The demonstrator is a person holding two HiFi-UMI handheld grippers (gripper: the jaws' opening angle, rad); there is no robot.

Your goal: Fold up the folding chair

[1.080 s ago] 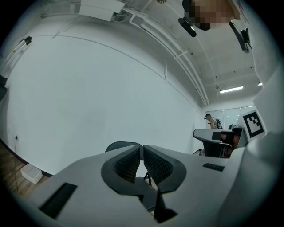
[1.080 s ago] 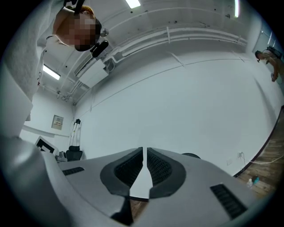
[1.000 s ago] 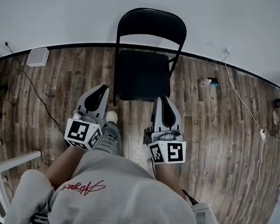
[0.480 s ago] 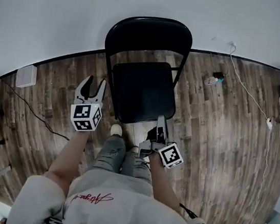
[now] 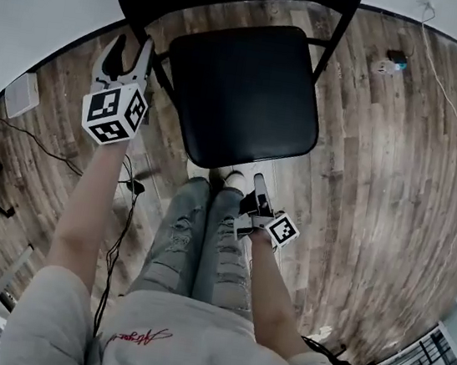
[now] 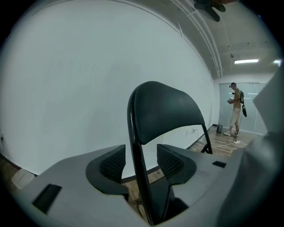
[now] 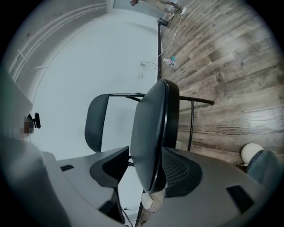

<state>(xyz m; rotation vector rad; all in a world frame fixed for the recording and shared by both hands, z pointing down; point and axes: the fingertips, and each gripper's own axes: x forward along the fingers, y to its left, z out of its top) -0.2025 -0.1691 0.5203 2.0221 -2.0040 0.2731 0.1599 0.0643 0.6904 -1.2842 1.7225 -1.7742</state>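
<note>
Folding chair (image 5: 241, 95) stands unfolded on the wood floor (image 5: 367, 155), backrest toward the wall edge of the floor, seat flat.

Head view: left tongs (image 5: 131, 50) are up at the chair's left rear upright, tips either side of the frame. Right tongs (image 5: 256, 181) are low, at the front edge of the seat, just beside my legs (image 5: 195, 240) and shoe (image 5: 234, 175). A cable (image 5: 445, 81) runs over the floor well apart on the right.

Left gripper view: jaws apart, they have just been opening. The black side tube (image 6: 137, 168) of the backrest (image 6: 166, 111) stands upright between the pads, with a gap on each side, so nothing is clamped. White wall (image 6: 66, 88) behind; a person (image 6: 235, 108) stands far off at the right.

Right gripper view: the picture is rolled on its side, so the floor fills the right. Jaws wide apart, also just been opening. The seat (image 7: 153, 137) shows edge-on between them, its front rim in the gap, close over one pad and clear of the other. I can't tell if it touches that pad; no clamp on it.
</note>
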